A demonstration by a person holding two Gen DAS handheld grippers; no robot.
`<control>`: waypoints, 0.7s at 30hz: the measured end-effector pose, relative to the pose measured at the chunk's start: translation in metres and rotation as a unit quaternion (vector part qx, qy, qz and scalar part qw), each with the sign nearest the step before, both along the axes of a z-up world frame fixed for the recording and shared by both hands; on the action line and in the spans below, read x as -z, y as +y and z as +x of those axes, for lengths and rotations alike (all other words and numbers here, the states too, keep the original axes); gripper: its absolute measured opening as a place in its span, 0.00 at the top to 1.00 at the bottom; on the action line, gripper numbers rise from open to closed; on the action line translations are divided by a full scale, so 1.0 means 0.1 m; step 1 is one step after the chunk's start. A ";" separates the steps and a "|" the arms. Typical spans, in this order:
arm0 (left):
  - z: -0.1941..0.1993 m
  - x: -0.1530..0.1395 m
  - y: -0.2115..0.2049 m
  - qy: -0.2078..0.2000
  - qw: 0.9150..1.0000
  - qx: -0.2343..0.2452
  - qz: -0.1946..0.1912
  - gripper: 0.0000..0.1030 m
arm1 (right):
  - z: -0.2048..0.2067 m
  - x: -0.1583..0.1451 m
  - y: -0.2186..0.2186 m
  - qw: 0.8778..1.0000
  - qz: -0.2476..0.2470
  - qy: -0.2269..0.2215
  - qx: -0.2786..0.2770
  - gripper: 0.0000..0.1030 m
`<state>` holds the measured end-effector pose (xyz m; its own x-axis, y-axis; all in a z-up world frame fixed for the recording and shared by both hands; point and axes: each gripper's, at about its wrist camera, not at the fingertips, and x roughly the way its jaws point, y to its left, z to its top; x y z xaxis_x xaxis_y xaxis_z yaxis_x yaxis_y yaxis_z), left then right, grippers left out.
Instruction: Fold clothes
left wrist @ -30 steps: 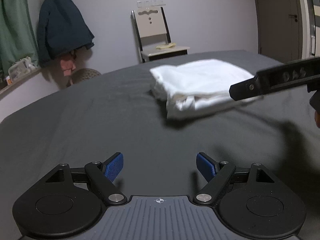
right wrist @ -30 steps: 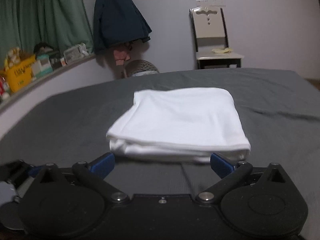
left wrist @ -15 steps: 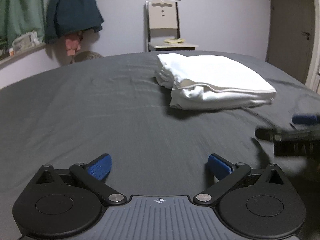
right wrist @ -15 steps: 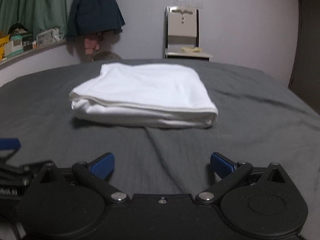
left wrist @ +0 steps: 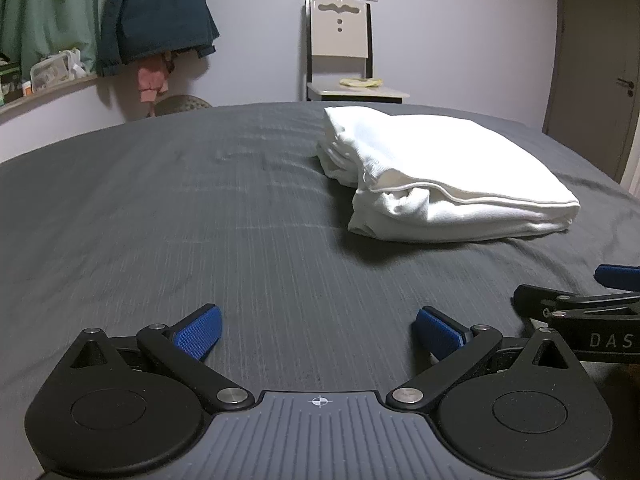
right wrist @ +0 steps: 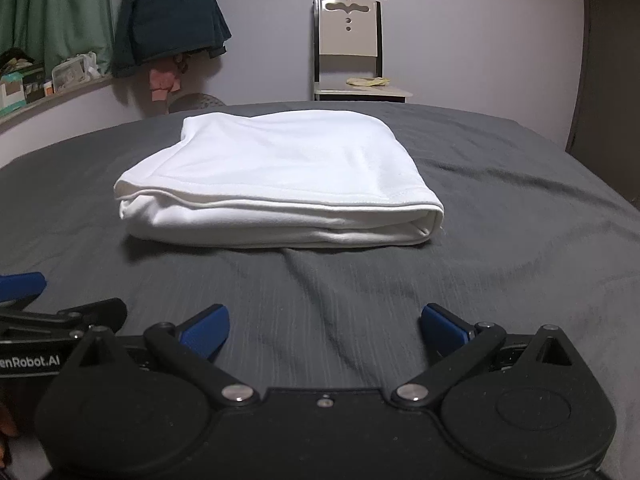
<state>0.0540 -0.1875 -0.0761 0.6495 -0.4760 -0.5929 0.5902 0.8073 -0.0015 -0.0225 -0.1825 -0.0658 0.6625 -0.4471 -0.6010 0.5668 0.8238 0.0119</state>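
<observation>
A white garment, folded into a thick rectangle, lies on the dark grey bed sheet; it shows right of centre in the left wrist view (left wrist: 440,184) and in the middle of the right wrist view (right wrist: 280,184). My left gripper (left wrist: 318,332) is open and empty, low over the sheet (left wrist: 160,220), well short of the garment. My right gripper (right wrist: 324,328) is open and empty, in front of the garment's near edge. The right gripper's fingers also show at the right edge of the left wrist view (left wrist: 580,304).
A chair (left wrist: 344,56) stands against the far wall beyond the bed. A dark jacket (left wrist: 156,16) and green curtain (left wrist: 44,20) hang at the left above a shelf with boxes (left wrist: 48,72). A door (left wrist: 596,60) is at the right.
Both grippers have drawn back from the folded garment and dropped low over the sheet. The right gripper, earlier raised across the left view, now sits beside the left one.
</observation>
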 end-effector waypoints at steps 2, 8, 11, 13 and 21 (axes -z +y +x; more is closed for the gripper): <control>0.00 0.00 0.00 0.001 1.000 0.000 -0.002 0.00 | -0.01 0.00 0.01 1.000 -0.001 0.001 0.000 0.00; 0.01 0.01 -0.01 0.000 1.000 0.001 -0.003 0.00 | -0.02 0.00 0.01 1.000 -0.004 0.001 0.001 0.00; 0.02 0.02 -0.02 -0.001 1.000 0.001 -0.004 0.00 | -0.02 0.00 0.01 1.000 -0.004 0.000 0.001 0.00; 0.03 0.02 -0.03 -0.002 1.000 0.000 -0.004 0.00 | -0.02 0.00 0.01 1.000 -0.005 0.000 0.001 0.00; 0.05 0.04 -0.08 -0.004 1.000 -0.001 -0.006 0.00 | -0.02 0.00 0.01 1.000 -0.004 0.000 0.001 0.00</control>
